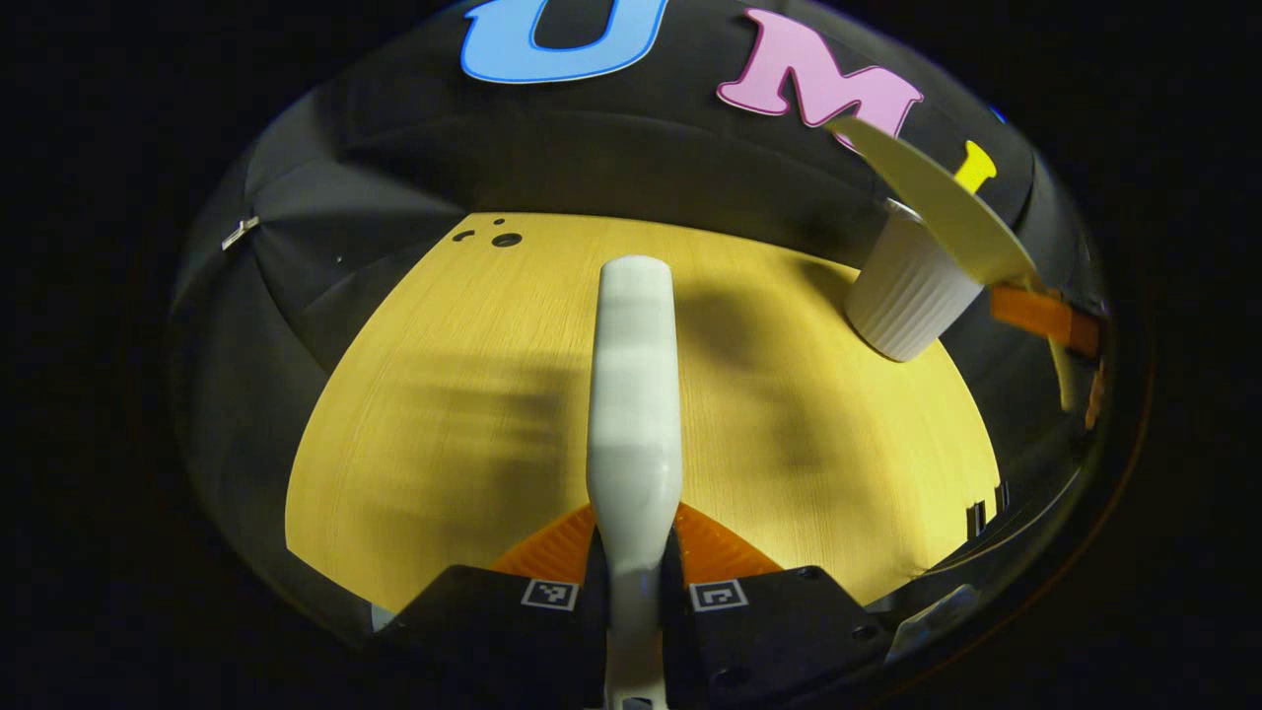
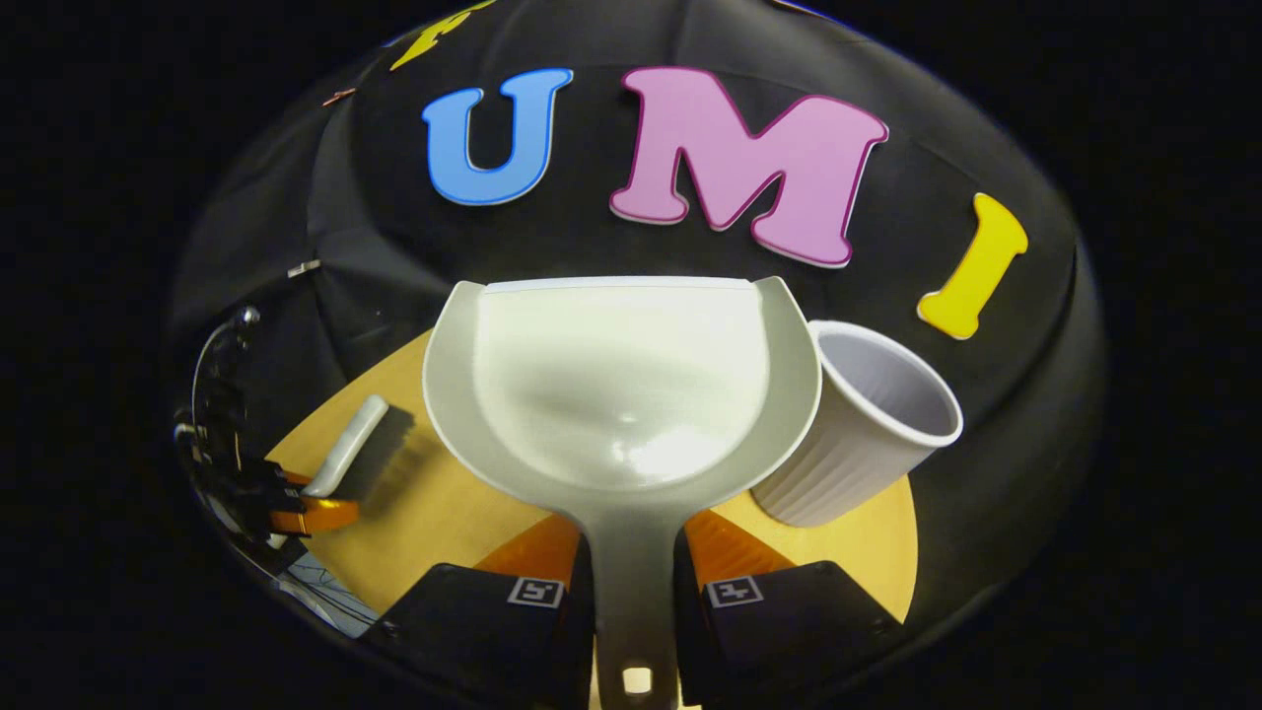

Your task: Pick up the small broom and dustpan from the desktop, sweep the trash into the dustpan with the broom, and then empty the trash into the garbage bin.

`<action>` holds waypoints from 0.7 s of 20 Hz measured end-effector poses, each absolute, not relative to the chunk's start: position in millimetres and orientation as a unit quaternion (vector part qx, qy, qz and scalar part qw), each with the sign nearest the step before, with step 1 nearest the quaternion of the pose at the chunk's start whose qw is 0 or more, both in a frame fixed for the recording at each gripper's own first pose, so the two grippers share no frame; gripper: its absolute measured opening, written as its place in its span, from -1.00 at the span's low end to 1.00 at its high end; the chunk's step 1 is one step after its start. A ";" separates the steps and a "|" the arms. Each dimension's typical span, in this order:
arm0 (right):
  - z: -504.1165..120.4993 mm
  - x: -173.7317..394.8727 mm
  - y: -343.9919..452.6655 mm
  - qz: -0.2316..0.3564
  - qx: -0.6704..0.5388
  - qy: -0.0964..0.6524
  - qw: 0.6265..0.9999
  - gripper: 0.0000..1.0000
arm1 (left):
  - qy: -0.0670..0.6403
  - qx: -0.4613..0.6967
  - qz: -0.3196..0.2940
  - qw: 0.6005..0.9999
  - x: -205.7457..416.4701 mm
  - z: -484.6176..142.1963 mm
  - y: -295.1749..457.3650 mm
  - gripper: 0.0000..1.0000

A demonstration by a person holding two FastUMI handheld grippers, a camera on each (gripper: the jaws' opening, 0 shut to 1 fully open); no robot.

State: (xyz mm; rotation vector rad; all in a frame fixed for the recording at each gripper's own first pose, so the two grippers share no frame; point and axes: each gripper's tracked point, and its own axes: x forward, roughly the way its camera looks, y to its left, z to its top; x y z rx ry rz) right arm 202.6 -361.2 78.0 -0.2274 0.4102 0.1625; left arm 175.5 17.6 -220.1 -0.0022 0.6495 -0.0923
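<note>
Left gripper view: left tool [image 1: 634,577] pinching the broom [image 1: 634,394] by its handle, which stands out over the middle of the wooden counter [image 1: 414,414]; bristles hidden from this camera, and the dustpan [image 1: 937,202] shows as a thin edge-on sliver over the ribbed white garbage bin [image 1: 907,296] near the counter's far right edge. Right gripper view: right tool [image 2: 634,592] pinching the dustpan [image 2: 621,385] by its handle, pan lifted with its hollow open to the camera and looking empty, hiding much of the counter [image 2: 414,503], the bin [image 2: 863,434] just beside its right rim, mouth open, contents not discernible. At the counter's left edge the left tool [image 2: 311,503] appears small and half cut off, with the broom [image 2: 350,444] seen side-on.
</note>
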 end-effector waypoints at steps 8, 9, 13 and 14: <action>-17.0 192.0 -405.6 0.073 -0.079 0.315 0.943 -0.25 | 0.364 0.008 -0.029 0.931 189.5 -266.8 26.4 -0.46; -30.9 187.1 -409.2 0.070 -0.074 0.329 0.939 -0.25 | 0.371 0.014 -0.027 0.928 192.0 -273.6 26.0 -0.46; -84.3 175.8 -417.0 0.058 -0.038 0.370 0.926 -0.24 | 0.396 0.036 -0.028 0.917 206.3 -295.3 13.8 -0.46; -95.2 179.0 -421.1 0.050 -0.036 0.378 0.924 -0.24 | 0.399 0.045 -0.029 0.915 210.8 -298.0 11.3 -0.47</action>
